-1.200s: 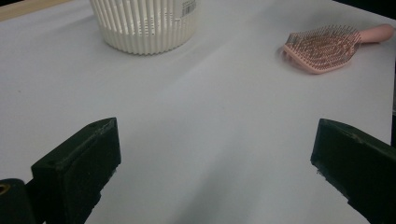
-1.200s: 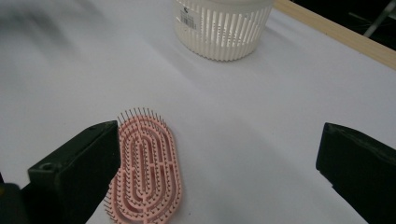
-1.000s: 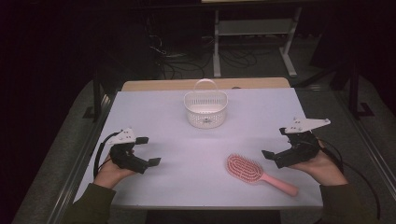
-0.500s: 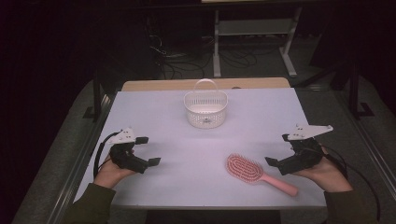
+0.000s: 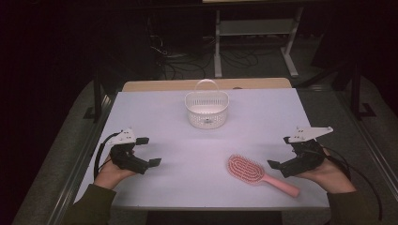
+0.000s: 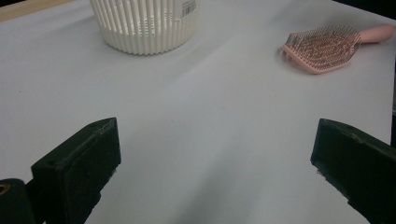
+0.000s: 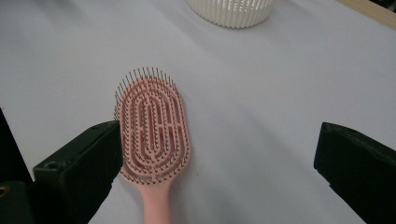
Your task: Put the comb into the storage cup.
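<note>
We judged the place to be a lab or recording workspace. A white-covered table point(image 5: 155, 122) stood lit at the centre of the frame, and the surroundings were dark. At the top centre, loose cables point(image 5: 187, 65) lay on the floor beside a metal-framed stand point(image 5: 256, 35).

A pale lavender-white tabletop point(image 5: 155, 117) is catching what light there is, with a strip of bare light wood point(image 5: 159, 85) showing along its far edge. Beyond it the room is sitting in deep shadow. A white metal-framed stand with a low shelf point(image 5: 256, 28) is standing on the dark grey floor point(image 5: 328, 93), and black cables point(image 5: 187, 65) are trailing loosely beside it.
</note>
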`<state>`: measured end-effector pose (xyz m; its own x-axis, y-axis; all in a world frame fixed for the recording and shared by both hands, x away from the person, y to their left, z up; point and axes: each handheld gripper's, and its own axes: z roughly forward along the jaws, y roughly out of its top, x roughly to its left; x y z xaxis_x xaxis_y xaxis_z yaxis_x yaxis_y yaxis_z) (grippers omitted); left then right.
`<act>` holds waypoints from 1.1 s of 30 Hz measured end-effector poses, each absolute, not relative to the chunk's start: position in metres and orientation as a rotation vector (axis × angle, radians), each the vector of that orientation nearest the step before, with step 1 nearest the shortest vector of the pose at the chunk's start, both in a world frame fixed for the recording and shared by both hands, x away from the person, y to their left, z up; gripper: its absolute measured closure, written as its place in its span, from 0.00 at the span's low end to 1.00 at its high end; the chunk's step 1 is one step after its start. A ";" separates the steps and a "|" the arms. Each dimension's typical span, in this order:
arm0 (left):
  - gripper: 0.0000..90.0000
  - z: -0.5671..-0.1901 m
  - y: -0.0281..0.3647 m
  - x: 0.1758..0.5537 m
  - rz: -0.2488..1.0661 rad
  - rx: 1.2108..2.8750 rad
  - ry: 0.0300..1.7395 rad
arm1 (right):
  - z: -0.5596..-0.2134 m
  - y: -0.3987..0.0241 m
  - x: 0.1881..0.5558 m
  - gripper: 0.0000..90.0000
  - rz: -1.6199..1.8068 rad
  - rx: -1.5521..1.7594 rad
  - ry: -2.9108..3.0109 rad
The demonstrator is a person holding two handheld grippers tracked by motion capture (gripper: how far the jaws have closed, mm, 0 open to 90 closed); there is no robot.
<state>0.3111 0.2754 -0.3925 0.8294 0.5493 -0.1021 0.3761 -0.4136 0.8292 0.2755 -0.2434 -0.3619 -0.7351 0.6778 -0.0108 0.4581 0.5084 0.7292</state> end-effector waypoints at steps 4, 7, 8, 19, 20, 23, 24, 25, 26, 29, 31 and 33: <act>0.01 -0.393 0.275 0.311 0.228 2.055 0.679 | -0.363 -0.244 0.276 0.01 1.039 0.948 2.478; 0.01 -0.393 0.275 0.311 0.228 2.054 0.679 | -0.365 -0.243 0.276 0.01 1.015 0.944 2.495; 0.01 -0.393 0.275 0.311 0.228 2.055 0.679 | -0.365 -0.243 0.276 0.01 1.009 0.943 2.501; 0.01 -0.393 0.275 0.311 0.226 2.055 0.678 | -0.372 -0.240 0.276 0.02 0.927 0.927 2.574; 0.01 -0.393 0.275 0.311 0.226 2.055 0.678 | -0.373 -0.240 0.276 0.02 0.920 0.926 2.579; 0.01 -0.393 0.275 0.311 0.226 2.055 0.678 | -0.375 -0.239 0.276 0.02 0.903 0.923 2.597; 0.01 -0.393 0.275 0.311 0.226 2.056 0.678 | -0.377 -0.238 0.276 0.03 0.881 0.929 2.605; 0.01 -0.393 0.275 0.311 0.226 2.055 0.678 | -0.378 -0.238 0.277 0.03 0.870 0.922 2.610; 0.01 -0.393 0.275 0.311 0.226 2.055 0.678 | -0.378 -0.238 0.277 0.03 0.870 0.922 2.610; 0.01 -0.393 0.275 0.311 0.226 2.054 0.678 | -0.380 -0.236 0.277 0.03 0.834 0.913 2.631; 0.01 -0.393 0.275 0.311 0.225 2.054 0.678 | -0.381 -0.235 0.277 0.03 0.814 0.908 2.642; 0.01 -0.393 0.275 0.311 0.225 2.055 0.677 | -0.383 -0.234 0.277 0.04 0.801 0.905 2.654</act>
